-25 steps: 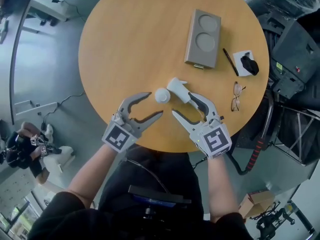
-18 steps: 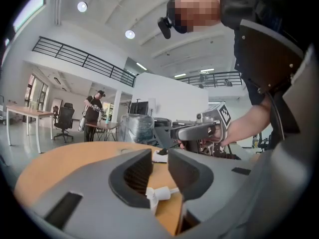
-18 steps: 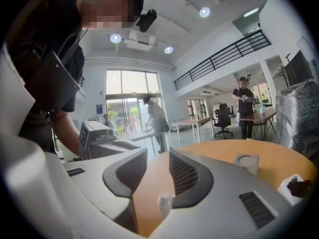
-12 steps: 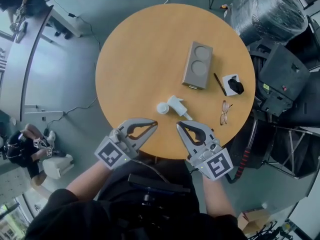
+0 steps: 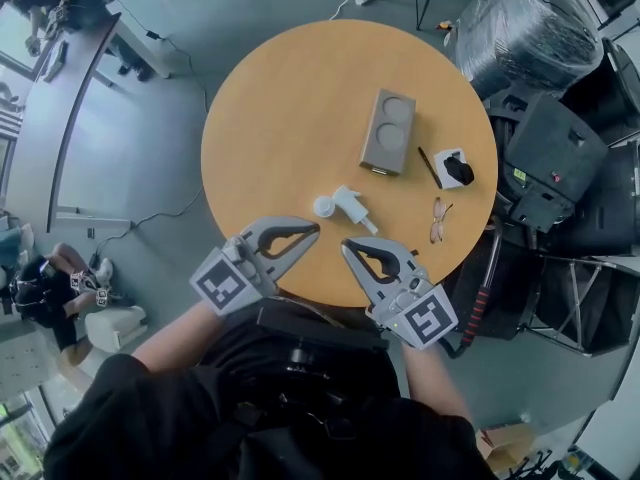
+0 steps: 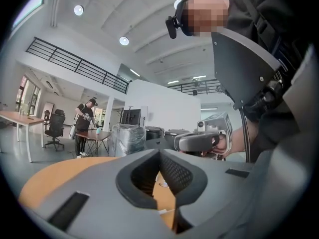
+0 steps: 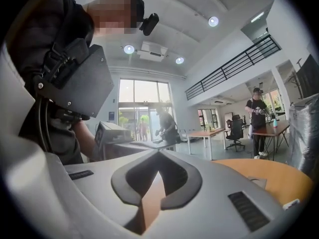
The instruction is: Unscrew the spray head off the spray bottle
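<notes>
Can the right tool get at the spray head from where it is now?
Probably yes. The spray head lies in the open on the table, and nothing sits between it and the right tool, whose tips point roughly toward it. The tool is shut and empty, so it would have to open first.

Even, bright daylight fills the head view, and the round wooden table [image 5: 280,118] carries only faint, soft shadows. Straight lines bow strongly toward that view's edges. Both gripper views sit inside a dark circular vignette with heavy fisheye curving. Round ceiling lamps [image 6: 78,10] glow as white spots, and the tall glass front [image 7: 142,106] is washed out by backlight. The left gripper [image 6: 160,151] and right gripper [image 7: 158,153], close to the lens, look slightly soft
</notes>
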